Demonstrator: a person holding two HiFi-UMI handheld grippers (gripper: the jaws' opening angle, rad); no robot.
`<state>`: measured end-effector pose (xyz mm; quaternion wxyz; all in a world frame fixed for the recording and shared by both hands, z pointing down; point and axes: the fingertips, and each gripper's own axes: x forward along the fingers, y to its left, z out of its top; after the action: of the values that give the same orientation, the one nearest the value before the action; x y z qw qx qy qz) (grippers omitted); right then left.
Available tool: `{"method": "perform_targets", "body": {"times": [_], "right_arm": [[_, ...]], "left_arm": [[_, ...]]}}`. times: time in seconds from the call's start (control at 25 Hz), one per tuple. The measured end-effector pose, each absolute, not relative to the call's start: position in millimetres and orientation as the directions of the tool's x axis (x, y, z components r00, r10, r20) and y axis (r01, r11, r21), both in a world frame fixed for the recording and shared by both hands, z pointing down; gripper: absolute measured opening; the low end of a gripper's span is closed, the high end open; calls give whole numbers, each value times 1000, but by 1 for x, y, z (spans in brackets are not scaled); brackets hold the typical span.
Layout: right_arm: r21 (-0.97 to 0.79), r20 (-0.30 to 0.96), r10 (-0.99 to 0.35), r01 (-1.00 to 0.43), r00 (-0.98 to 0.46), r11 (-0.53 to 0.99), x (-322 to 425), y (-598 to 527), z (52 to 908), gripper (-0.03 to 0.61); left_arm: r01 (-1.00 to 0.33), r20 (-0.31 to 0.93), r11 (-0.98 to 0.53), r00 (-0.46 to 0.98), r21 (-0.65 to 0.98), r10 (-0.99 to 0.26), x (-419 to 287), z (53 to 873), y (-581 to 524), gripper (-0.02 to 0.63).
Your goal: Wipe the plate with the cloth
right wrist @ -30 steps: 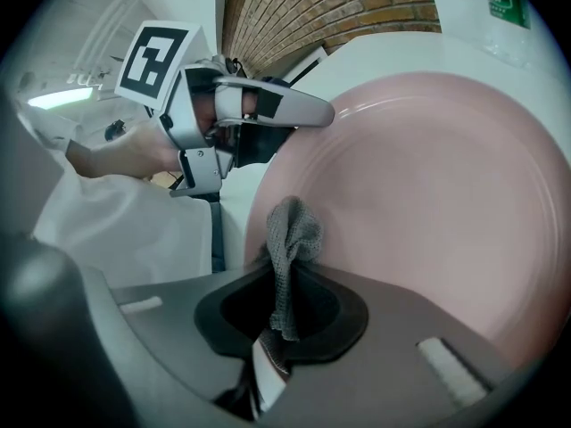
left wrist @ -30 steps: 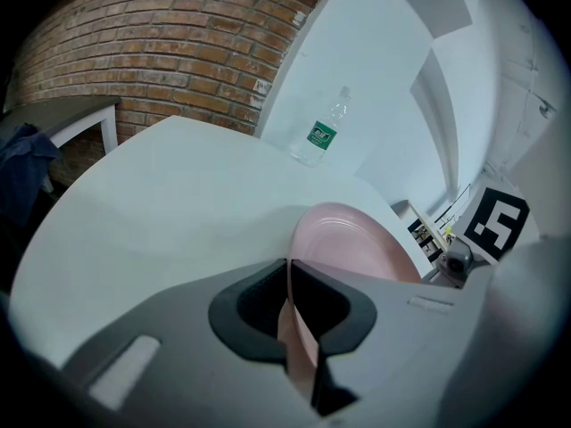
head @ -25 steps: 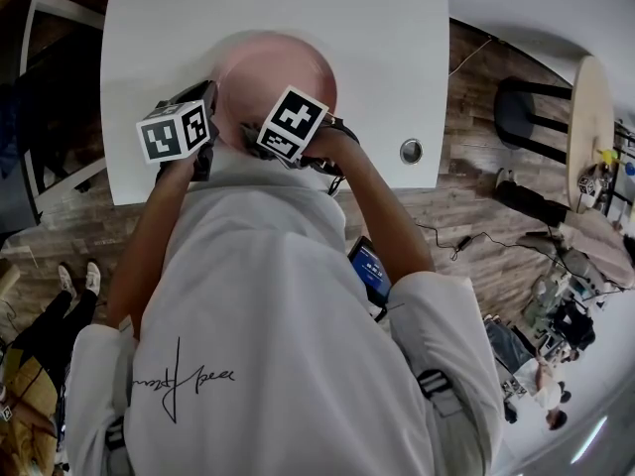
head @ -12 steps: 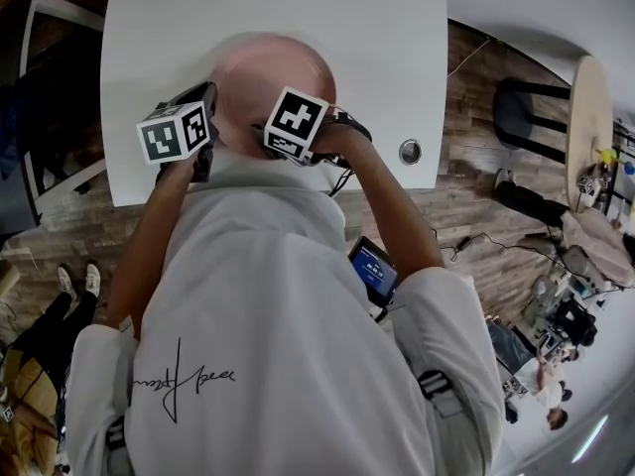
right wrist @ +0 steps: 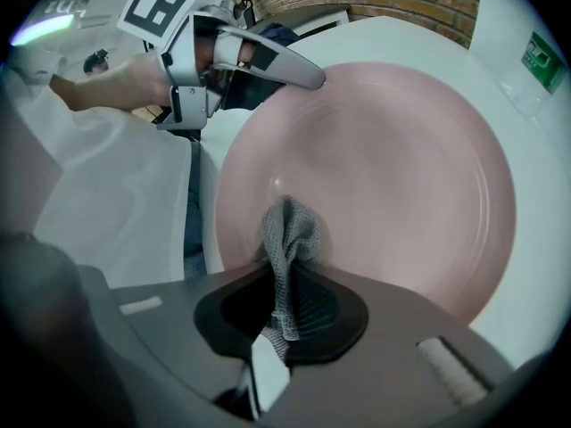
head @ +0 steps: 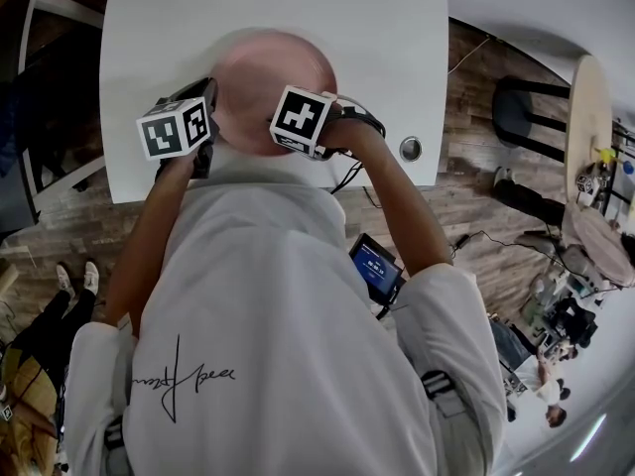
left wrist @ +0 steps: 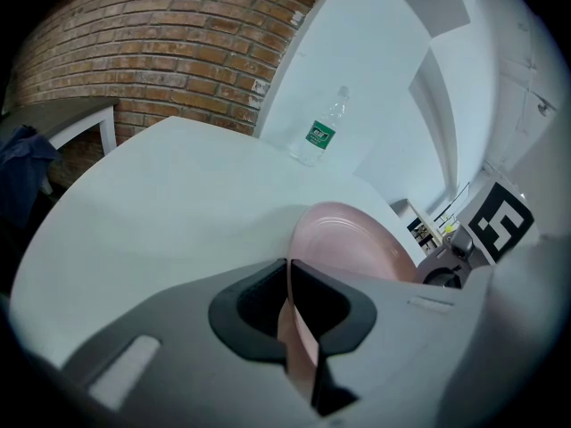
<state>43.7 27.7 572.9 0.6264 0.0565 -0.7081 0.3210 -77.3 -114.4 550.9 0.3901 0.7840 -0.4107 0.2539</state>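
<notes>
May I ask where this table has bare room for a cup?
Bare: the table beyond the plate and right of it, up to the round hole. Crowded: the near edge, where left gripper and right gripper meet the plate.

plate (head: pixel 263 77) on table (head: pixel 377 28), cloth (right wrist: pixel 290 230) on plate, bottle (left wrist: pixel 319 132) behind

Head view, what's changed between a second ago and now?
The right gripper, shut on the cloth, slid a little toward the picture's right over the near part of the plate and rolled slightly. Nothing was taken or let go. The left gripper stayed clamped on the plate's left rim; the plate remains on the table.
</notes>
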Motion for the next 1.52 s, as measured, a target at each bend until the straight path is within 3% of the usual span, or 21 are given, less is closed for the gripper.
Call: {"method": "perform_targets", "body": {"times": [0.36,0.8,0.88,1.16,1.52], "right_arm": [[-298,954,283,-460,-102,837,64,17,574,37],[-110,992,124,-446,1,888,85,-11,577,41],[-92,995,98,-446,-10,890,86,-12,576,40],[-15,987,-84,-597,-138,802,89,-29,569,37],[70,878,-384,-717,-286,694,85,-51,538,38]], "left_arm": [[-838,718,-365,539,406,-440,-77,551,-114,29],[-832,708,-377,548,407,-444,-77,551,-116,31],[-829,707,-379,552,411,-441,-76,552,-114,36],[-815,682,-427,568,391,-460,-70,540,-111,149],[-816,635,-418,574,399,-516,-86,518,-106,166]]}}
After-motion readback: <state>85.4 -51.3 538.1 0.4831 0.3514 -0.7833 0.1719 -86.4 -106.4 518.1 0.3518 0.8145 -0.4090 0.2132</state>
